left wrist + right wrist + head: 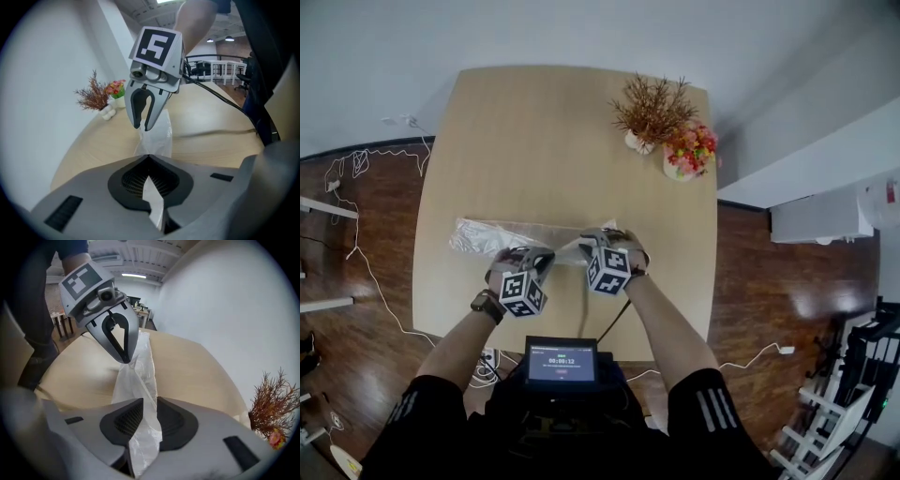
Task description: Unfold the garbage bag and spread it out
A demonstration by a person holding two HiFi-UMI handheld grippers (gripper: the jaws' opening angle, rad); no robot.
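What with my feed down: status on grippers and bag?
Left gripper, right gripper both shut on garbage bag. Bag mostly folded, trailing onto table. Nothing in the way.

Translucent white garbage bag (487, 236) (bunched narrow) lies stretched sideways on the table (562, 141).

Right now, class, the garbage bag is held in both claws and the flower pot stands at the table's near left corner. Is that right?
Not quite. The garbage bag is held in the left claw and the right claw, but the flower pot stands at the table's far right corner, as the head view shows.
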